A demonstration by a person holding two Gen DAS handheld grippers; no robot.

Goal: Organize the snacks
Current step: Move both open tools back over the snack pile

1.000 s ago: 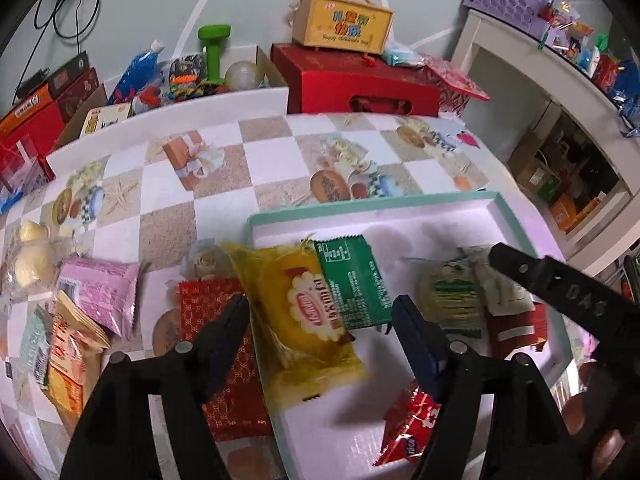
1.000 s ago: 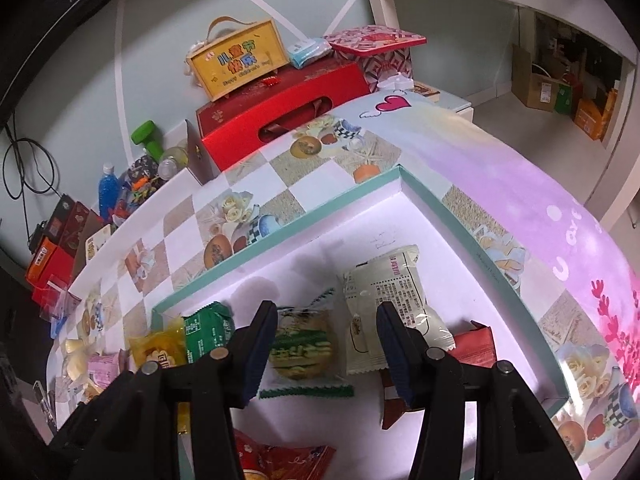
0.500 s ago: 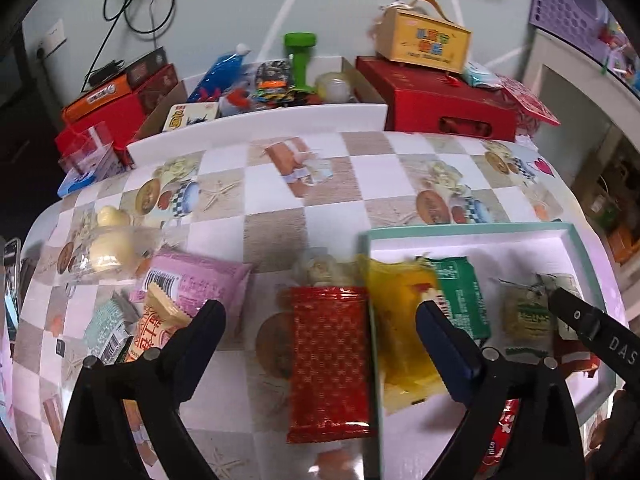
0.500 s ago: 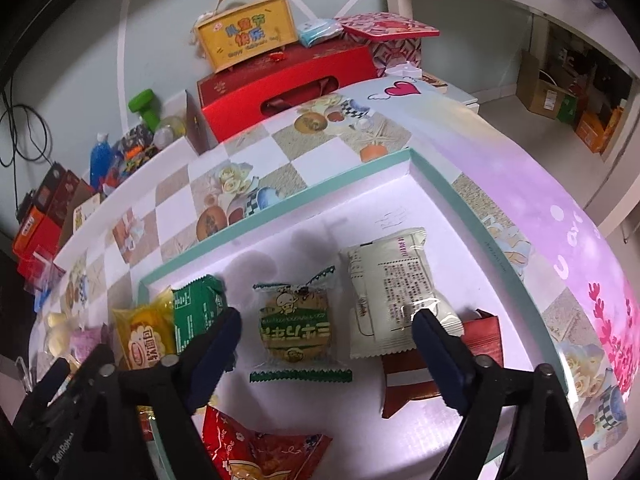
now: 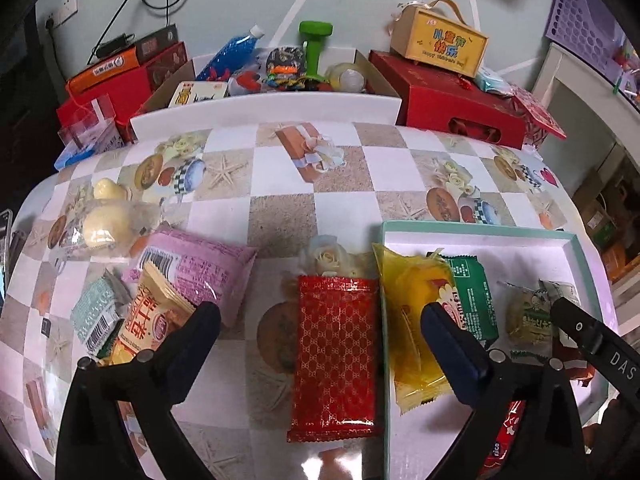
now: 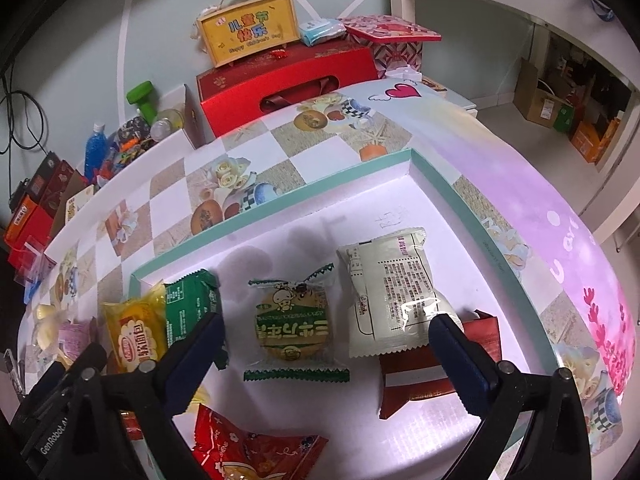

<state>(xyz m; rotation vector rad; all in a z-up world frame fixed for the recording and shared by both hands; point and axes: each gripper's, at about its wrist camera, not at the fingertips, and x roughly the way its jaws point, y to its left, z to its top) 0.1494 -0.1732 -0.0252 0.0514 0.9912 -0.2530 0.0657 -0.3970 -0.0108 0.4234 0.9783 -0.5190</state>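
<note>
Since a second ago, your left gripper (image 5: 320, 328) has slid away from the yellow snack pack (image 5: 416, 320) and now hangs over the red foil pack (image 5: 336, 360), and both of your grippers have let go of what was between them. You hold the left gripper with its jaws opening wide, and the red foil pack lies flat on the checked tablecloth (image 5: 280, 216) between them, with no finger touching it. This pack sits just beside the left wall of the teal-edged tray (image 5: 480, 227), still outside it. You can see the yellow snack pack inside the tray, right by that wall, with the green pack (image 5: 472, 300) partly under its right side. More snacks wait on the cloth to the left: a pink pack (image 5: 200, 268), an orange pack (image 5: 148, 320) and a clear bag of pale round things (image 5: 96, 228). Your right gripper (image 6: 324, 336) is opening wide too, over the round cookie pack (image 6: 294, 330) that lies loose on the tray floor. Next to the cookie lies a cream pack (image 6: 390, 300), which partly covers a dark red pack (image 6: 432, 372). Near the bottom lies a red printed bag (image 6: 256, 452)
</note>
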